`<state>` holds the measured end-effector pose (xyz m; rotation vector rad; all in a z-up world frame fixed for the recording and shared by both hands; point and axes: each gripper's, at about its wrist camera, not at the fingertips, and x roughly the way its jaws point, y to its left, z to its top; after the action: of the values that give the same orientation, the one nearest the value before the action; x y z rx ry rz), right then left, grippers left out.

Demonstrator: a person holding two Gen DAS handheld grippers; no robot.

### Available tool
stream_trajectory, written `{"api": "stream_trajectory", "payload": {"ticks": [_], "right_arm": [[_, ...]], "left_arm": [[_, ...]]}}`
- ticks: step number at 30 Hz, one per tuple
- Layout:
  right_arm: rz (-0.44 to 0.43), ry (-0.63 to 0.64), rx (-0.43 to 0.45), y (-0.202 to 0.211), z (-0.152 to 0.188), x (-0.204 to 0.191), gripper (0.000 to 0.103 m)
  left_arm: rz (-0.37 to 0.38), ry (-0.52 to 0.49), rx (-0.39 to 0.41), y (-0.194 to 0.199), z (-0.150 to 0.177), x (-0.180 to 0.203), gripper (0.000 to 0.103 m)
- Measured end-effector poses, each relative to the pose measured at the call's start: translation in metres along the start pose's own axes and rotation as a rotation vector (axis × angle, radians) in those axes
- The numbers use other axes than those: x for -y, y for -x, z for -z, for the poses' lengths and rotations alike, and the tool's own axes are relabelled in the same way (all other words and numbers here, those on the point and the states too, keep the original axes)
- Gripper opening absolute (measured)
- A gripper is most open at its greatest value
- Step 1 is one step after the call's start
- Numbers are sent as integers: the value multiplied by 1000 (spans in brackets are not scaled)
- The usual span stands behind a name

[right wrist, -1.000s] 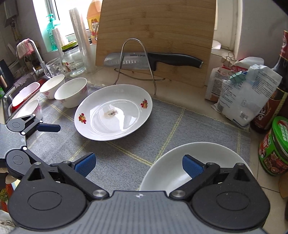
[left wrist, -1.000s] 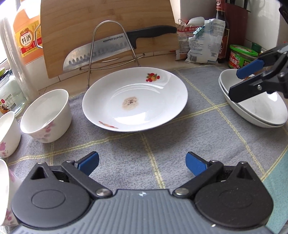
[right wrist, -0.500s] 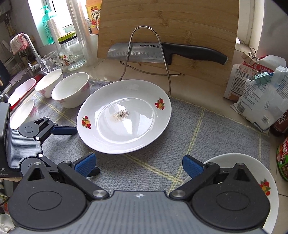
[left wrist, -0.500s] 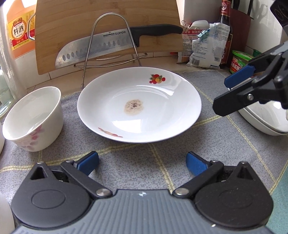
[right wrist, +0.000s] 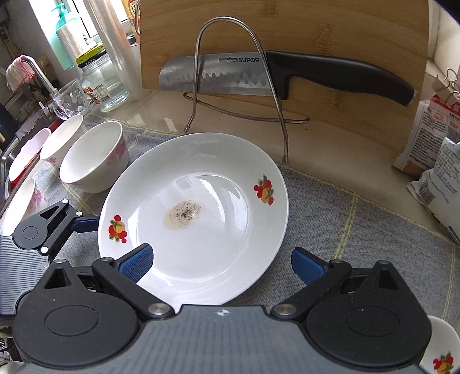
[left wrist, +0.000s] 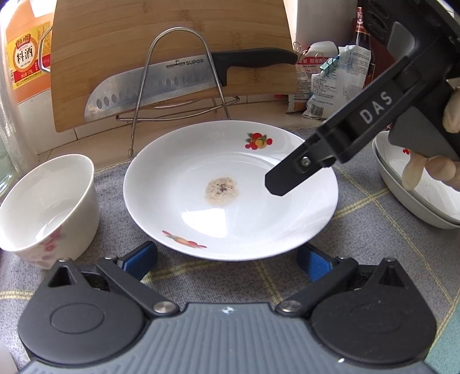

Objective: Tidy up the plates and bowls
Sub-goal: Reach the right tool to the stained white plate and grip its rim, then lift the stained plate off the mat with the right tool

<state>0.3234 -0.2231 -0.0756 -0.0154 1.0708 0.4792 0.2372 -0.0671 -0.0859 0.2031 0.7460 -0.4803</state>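
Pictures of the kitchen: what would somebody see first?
The round white plate with fruit prints on the grey checked cloth, a brownish speckled stain at its middle. Behind it, the big steel knife with a black handle rests against the wooden cutting board.

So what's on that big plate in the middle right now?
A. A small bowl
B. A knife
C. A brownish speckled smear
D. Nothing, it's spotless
C: the plate has a brownish speckled smear at its centre; the knife sits on the rack behind.
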Motion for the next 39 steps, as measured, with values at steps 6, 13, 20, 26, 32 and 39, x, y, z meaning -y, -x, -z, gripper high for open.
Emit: {"api": "stream_trajectory", "payload": {"ticks": [6,13,20,26,32,39], "right_arm": [[-32,20,-34,-16,-15,2,103],[-77,36,-43,-31,-35,7,103],[-126,49,-40,-38,-48,11,103],[-155,69,-41,-43,-58,12,103],[-178,93,-48,-45,-64,14,103],[-201,117,-59,-49,-69,11,103]], "left_arm": [[-2,3,7,0,0,-1,103],[-11,10,17,4,3,1,103],[-11,10,18,4,3,3,103],[0,-4,22,6,4,3,103],[25,-32,24,6,3,1,103],[43,-52,34,9,4,2,103]]}}
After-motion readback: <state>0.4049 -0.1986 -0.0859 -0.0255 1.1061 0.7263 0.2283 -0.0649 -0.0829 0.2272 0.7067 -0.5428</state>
